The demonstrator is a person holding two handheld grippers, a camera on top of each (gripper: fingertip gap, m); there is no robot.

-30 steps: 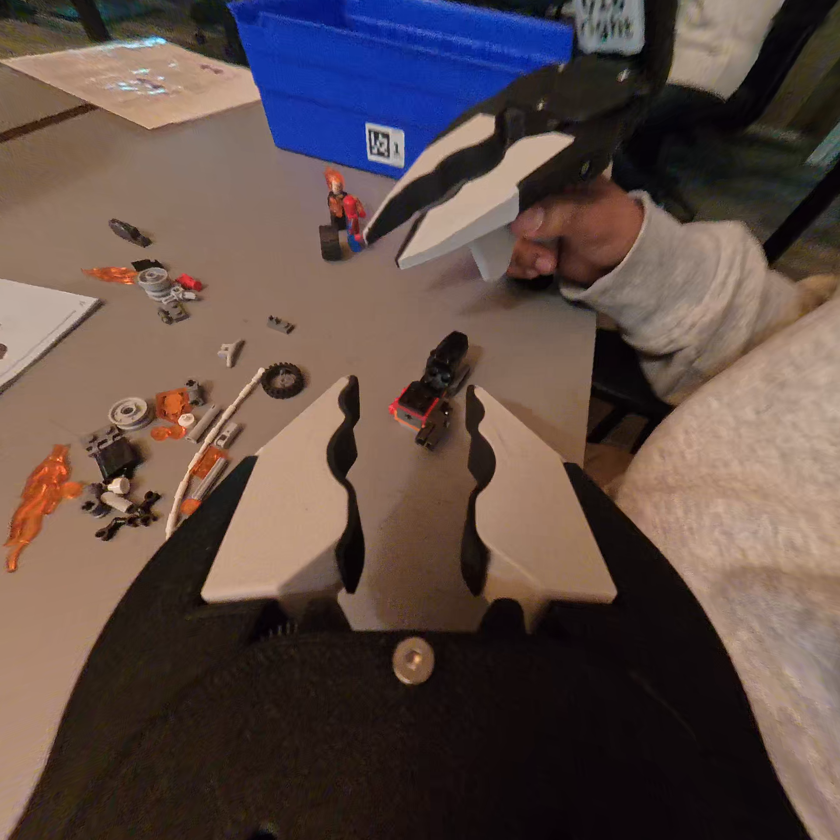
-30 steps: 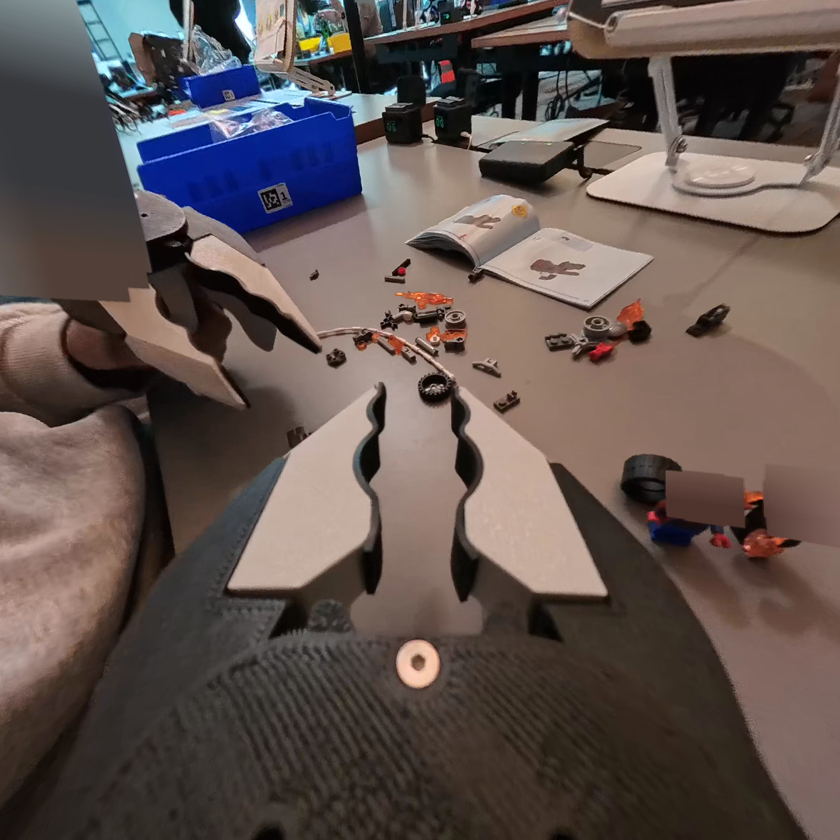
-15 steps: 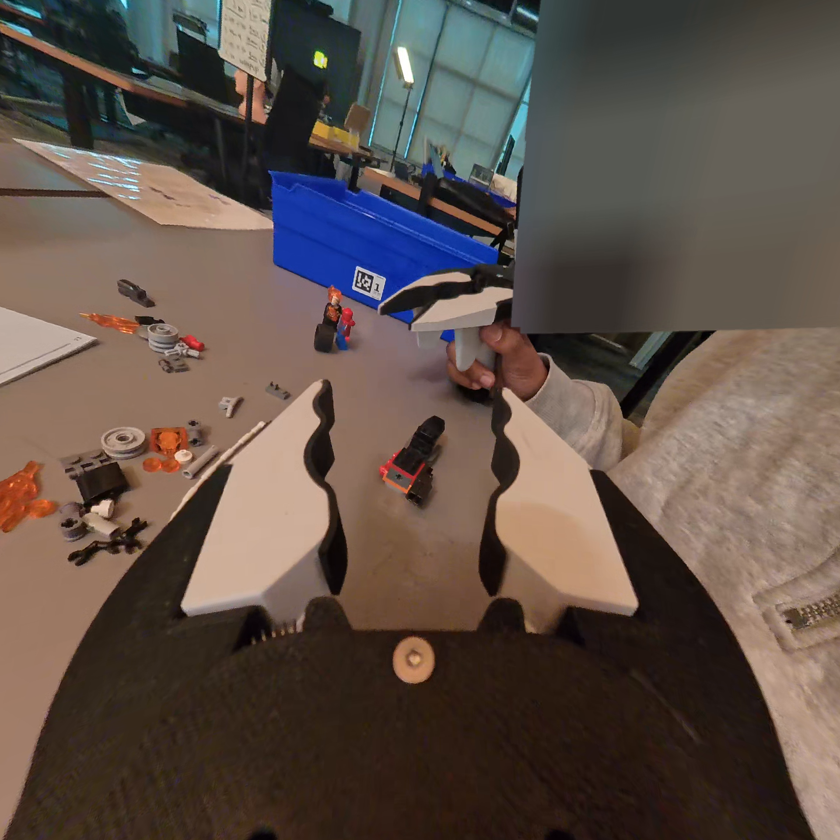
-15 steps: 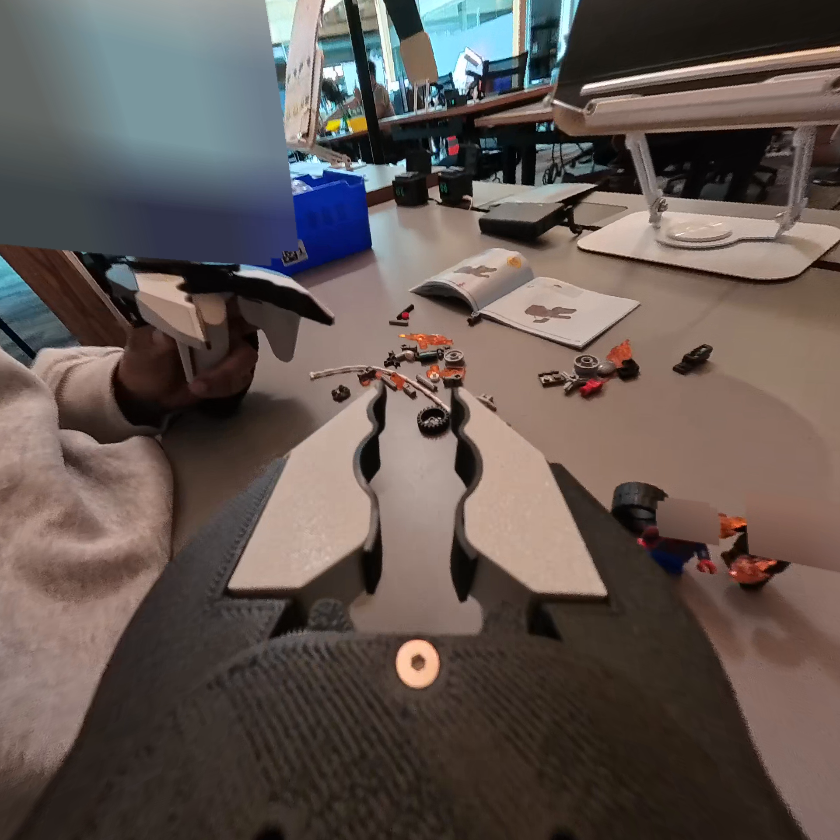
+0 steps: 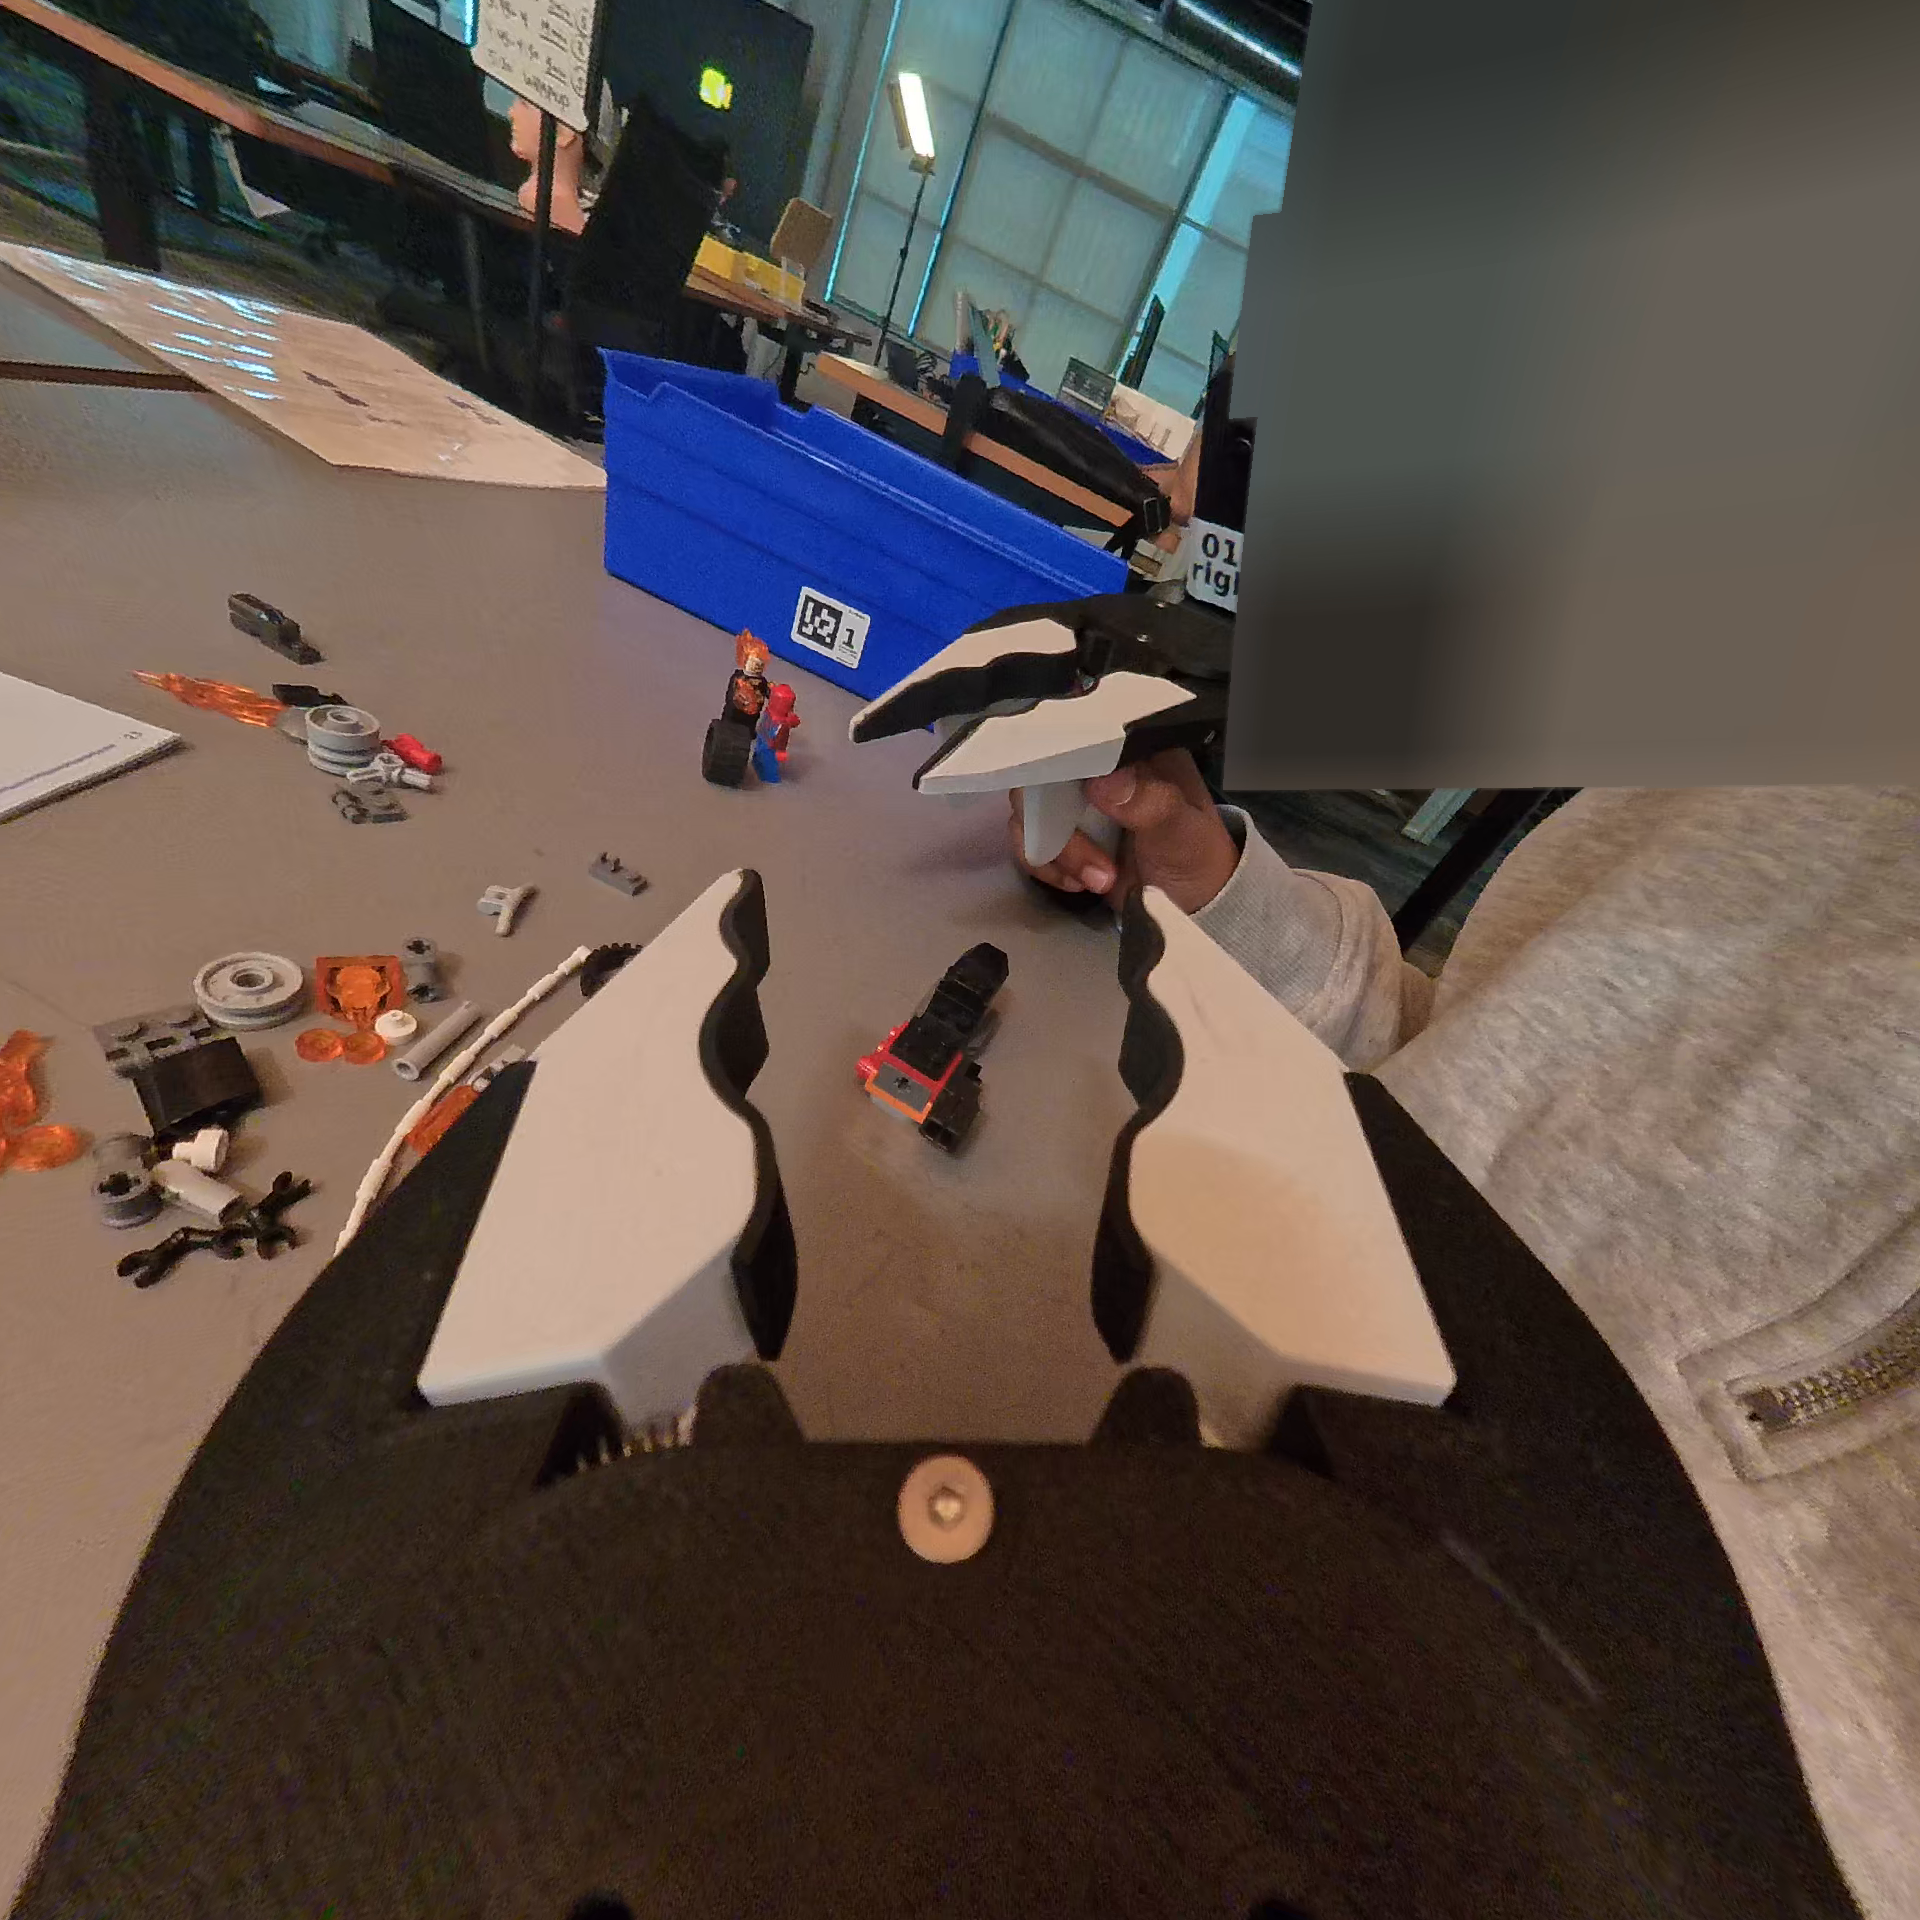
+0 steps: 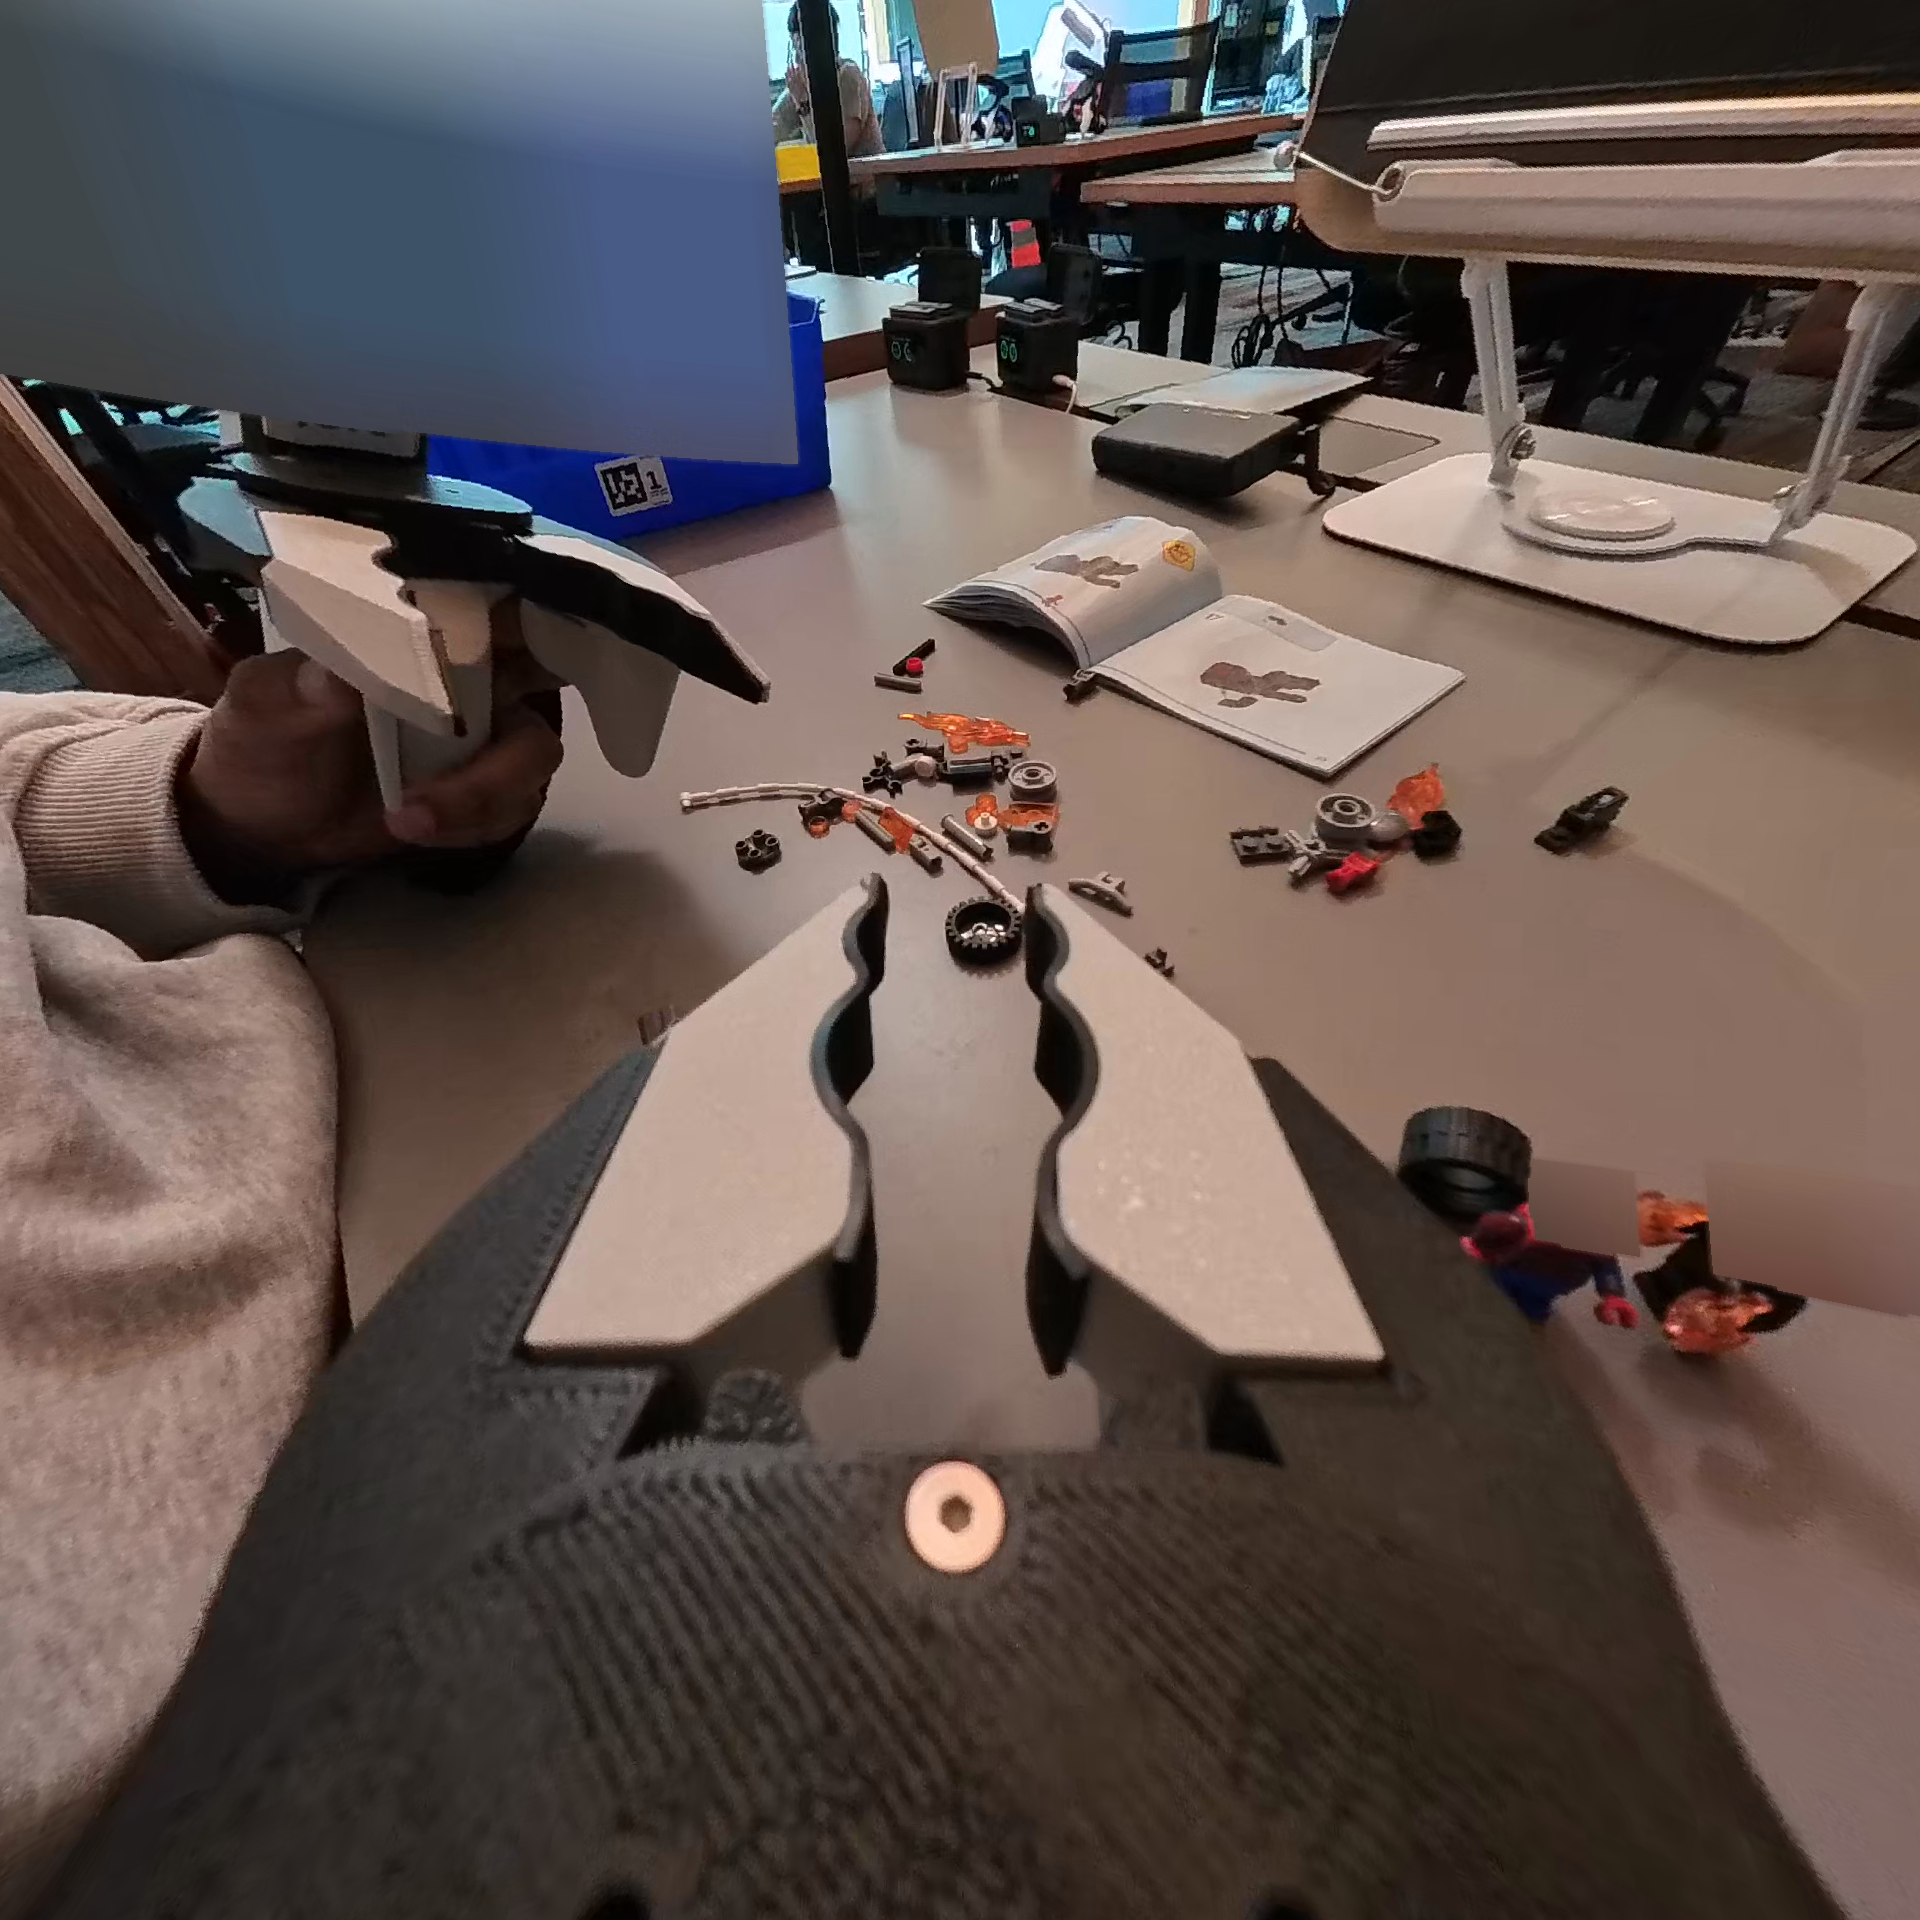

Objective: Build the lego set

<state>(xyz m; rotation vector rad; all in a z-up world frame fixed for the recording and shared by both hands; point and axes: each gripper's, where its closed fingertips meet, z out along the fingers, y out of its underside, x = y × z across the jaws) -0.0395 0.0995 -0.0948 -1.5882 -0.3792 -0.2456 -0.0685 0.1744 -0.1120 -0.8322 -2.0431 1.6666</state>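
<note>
Grey table (image 5: 312, 540) is taking up most of both views, with a blue bin (image 5: 831, 530) sitting at the far side and a booklet (image 6: 1205, 634) lying open past the parts. Left gripper (image 5: 940, 904) is hovering over the table with its jaws spread wide and nothing in them; right gripper (image 6: 956, 894) is hanging there with its jaws parted too, also empty. The black and red build (image 5: 935, 1049) is resting on the table right between the left gripper's fingertips in its view, not touching them. Two minifigs (image 5: 764, 707) are standing beside a fat black tire (image 5: 725, 750) near the bin. Loose pieces, grey discs and orange flame bits, are lying scattered around, and a small black gear (image 6: 982, 928) is sitting just ahead of the right gripper's tips.
</note>
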